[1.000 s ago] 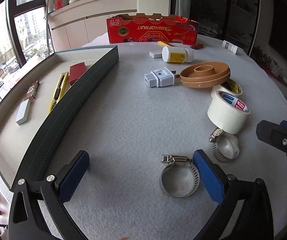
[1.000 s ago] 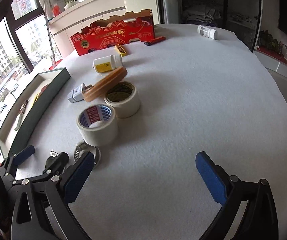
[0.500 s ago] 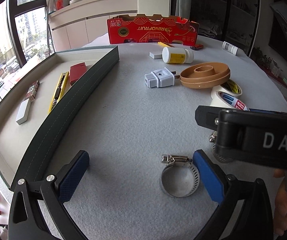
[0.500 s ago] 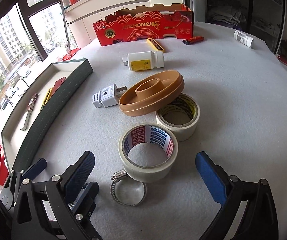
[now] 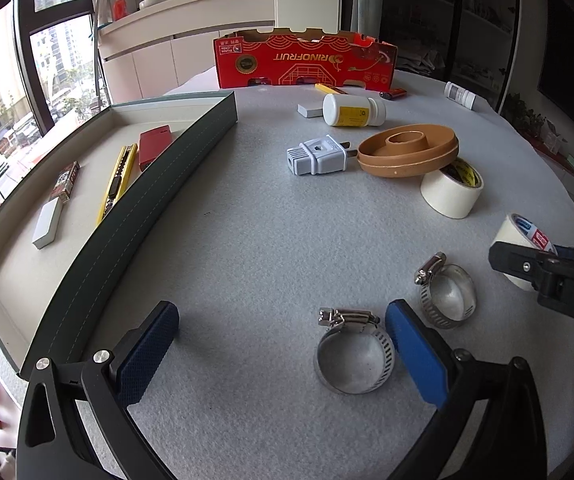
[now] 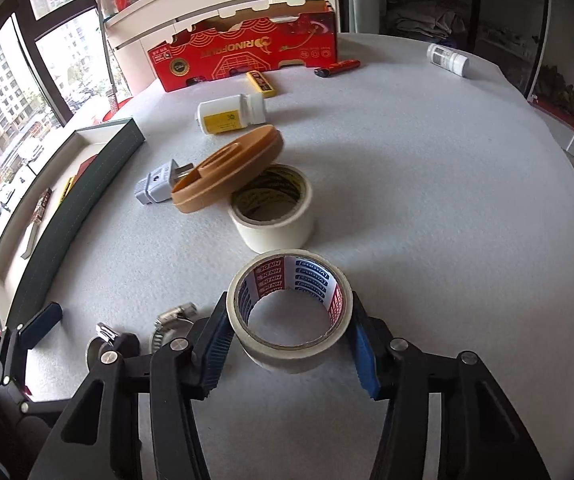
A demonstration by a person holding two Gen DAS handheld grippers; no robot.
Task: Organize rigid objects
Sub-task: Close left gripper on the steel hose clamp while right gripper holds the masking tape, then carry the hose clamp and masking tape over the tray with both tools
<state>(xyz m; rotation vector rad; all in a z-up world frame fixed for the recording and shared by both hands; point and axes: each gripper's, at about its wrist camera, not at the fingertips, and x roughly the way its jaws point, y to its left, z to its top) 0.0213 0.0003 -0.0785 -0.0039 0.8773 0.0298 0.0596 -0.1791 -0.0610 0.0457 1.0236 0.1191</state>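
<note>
My right gripper (image 6: pixel 289 338) is shut on a white tape roll (image 6: pixel 291 312) with a red and blue printed core, gripped on both sides just above the grey felt table. The roll also shows in the left wrist view (image 5: pixel 521 236), behind the right gripper's black body (image 5: pixel 555 280). My left gripper (image 5: pixel 283 348) is open and empty over the table. A steel hose clamp (image 5: pixel 355 352) lies beside its right finger, and a second clamp (image 5: pixel 447 292) lies further right. A green-walled tray (image 5: pixel 191 168) lies at the left.
The tray holds a yellow utility knife (image 5: pixel 117 184), a red box (image 5: pixel 153 146) and small bars. A second tape roll (image 6: pixel 275 208) carries a tilted brown spool (image 6: pixel 227 168). A grey plug (image 5: pixel 319 156), a white bottle (image 5: pixel 353 109) and a red carton (image 5: pixel 307 62) stand further back.
My right gripper moved forward around the printed tape roll and shut on it, and the roll has shifted right, away from the hose clamps. My left gripper has stayed put.
</note>
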